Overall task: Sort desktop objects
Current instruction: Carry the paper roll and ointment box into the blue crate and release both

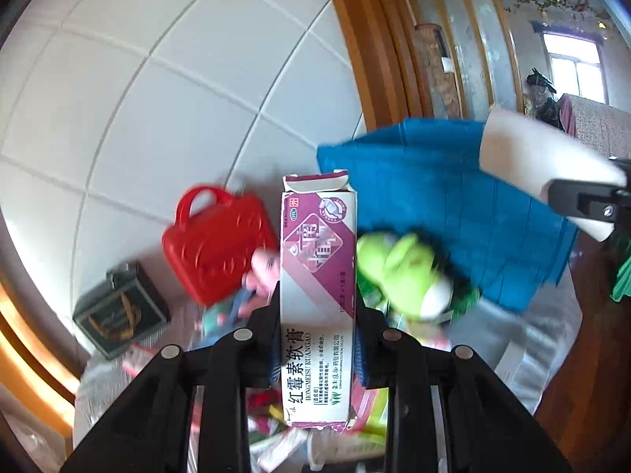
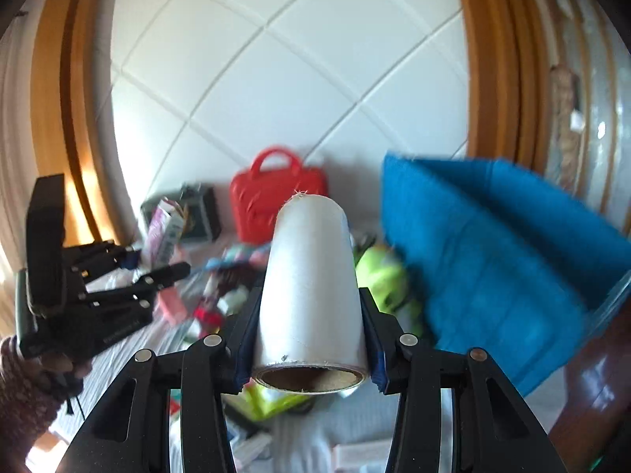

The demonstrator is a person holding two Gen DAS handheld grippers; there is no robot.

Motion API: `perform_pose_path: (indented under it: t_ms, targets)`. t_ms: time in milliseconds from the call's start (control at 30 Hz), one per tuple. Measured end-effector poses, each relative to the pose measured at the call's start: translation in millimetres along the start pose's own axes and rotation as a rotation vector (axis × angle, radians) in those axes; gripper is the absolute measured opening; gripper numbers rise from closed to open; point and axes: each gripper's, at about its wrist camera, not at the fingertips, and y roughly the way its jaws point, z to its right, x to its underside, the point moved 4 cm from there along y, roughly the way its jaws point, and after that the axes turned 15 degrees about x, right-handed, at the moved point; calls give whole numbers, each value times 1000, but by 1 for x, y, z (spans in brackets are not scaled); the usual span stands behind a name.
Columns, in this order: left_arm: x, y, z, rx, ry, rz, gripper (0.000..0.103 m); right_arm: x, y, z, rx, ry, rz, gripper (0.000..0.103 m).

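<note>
The left gripper (image 1: 317,315) was clamped on a purple-and-white ointment box (image 1: 317,295), held above the cluttered desktop. The right gripper (image 2: 309,327) gripped a white film roll (image 2: 309,283). Beyond lay a red bag (image 2: 276,201) and what appeared, through blur, a blue cloth (image 2: 493,244).

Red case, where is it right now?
The red case sits at the back of the pile against the tiled wall, between the dark tin on its left and the blue cloth on its right.
</note>
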Motion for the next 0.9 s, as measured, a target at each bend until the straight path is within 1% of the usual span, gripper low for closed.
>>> perform_pose_path:
  t_ms: [100,200,267,333,433,500,600,733,800,900]
  targets:
    - [-58,16,33,-1,27,62,27,-34,-20,48,72,35,102,44]
    - [-110,41,72,-6,62,100,27,-60,-29,101,150,61,166,44]
    - [-142,59,97,-4,70,124,27,-75,-27,139,186,72,180,44]
    - [-171,79,118,-4,68,135,27,-86,-21,169,226,66,176,44]
    - [-206,111,143,-7,53,125,27,-100,-5,212,258,69,153,44]
    - [-222,125,154,-15,43,122,28,-109,8,237,273,74,138,45]
    - [-242,147,166,-22,18,107,27,-112,30,268,274,91,110,45]
    - [-253,168,179,-38,10,77,27,-108,55,303,251,124,56,45]
    - [-254,177,185,-62,13,68,27,-103,66,312,254,127,38,45]
    - [-258,192,192,-76,12,46,27,-98,83,326,241,143,10,45]
